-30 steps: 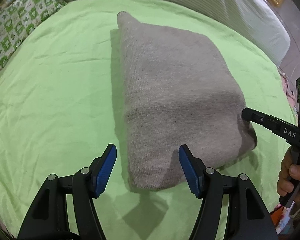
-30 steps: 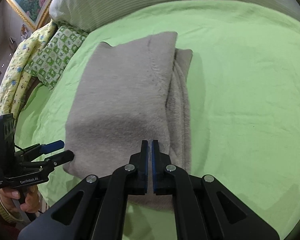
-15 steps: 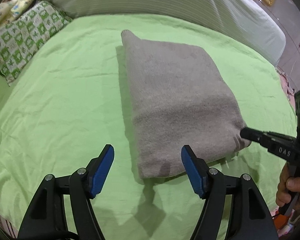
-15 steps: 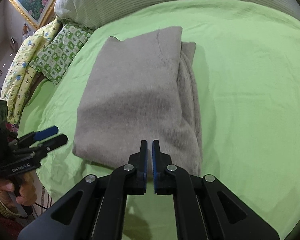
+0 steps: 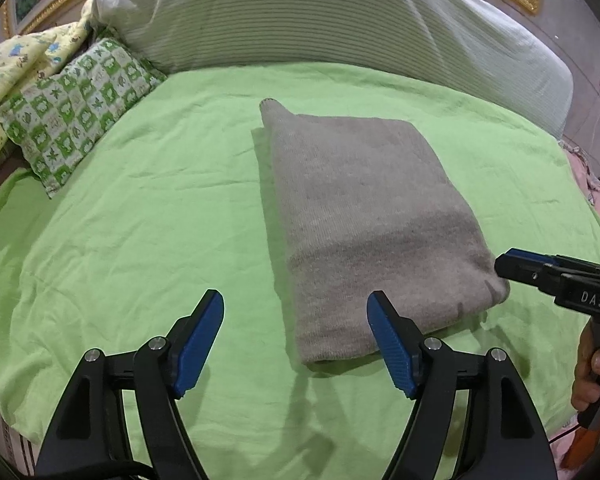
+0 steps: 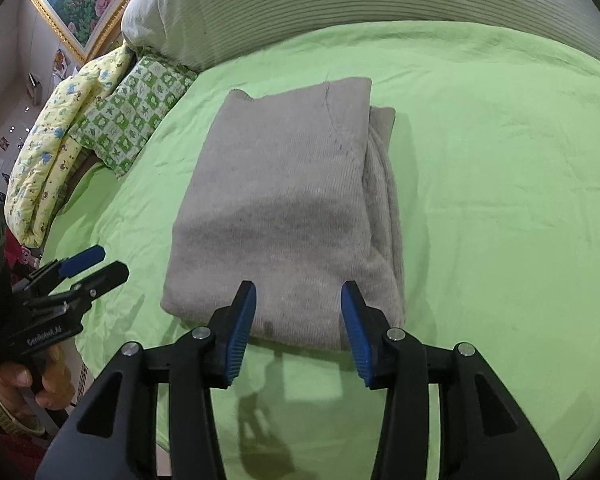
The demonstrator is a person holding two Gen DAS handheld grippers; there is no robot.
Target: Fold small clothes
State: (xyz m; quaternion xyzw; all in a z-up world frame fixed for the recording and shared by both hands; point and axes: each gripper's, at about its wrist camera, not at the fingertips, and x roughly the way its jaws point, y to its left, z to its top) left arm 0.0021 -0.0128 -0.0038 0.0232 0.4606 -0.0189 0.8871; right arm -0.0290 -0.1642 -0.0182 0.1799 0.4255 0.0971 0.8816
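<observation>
A folded grey sweater [image 5: 372,216] lies flat in the middle of the bed [image 5: 140,208], on its green sheet. No container is in view.

The left tool [image 5: 296,334] hangs over the sweater's near left corner, jaws wide and just widened further, gripping nothing. The right tool [image 6: 299,326] has just sprung apart to a medium gap above the sweater's near edge, holding nothing.

The right tool's side reads "DAS"; white lettering on the left tool's body is too blurred to read. Each hand [image 5: 592,372] is cut off at the frame edge. A checked pillow [image 5: 76,108] lies at the bed's left.
</observation>
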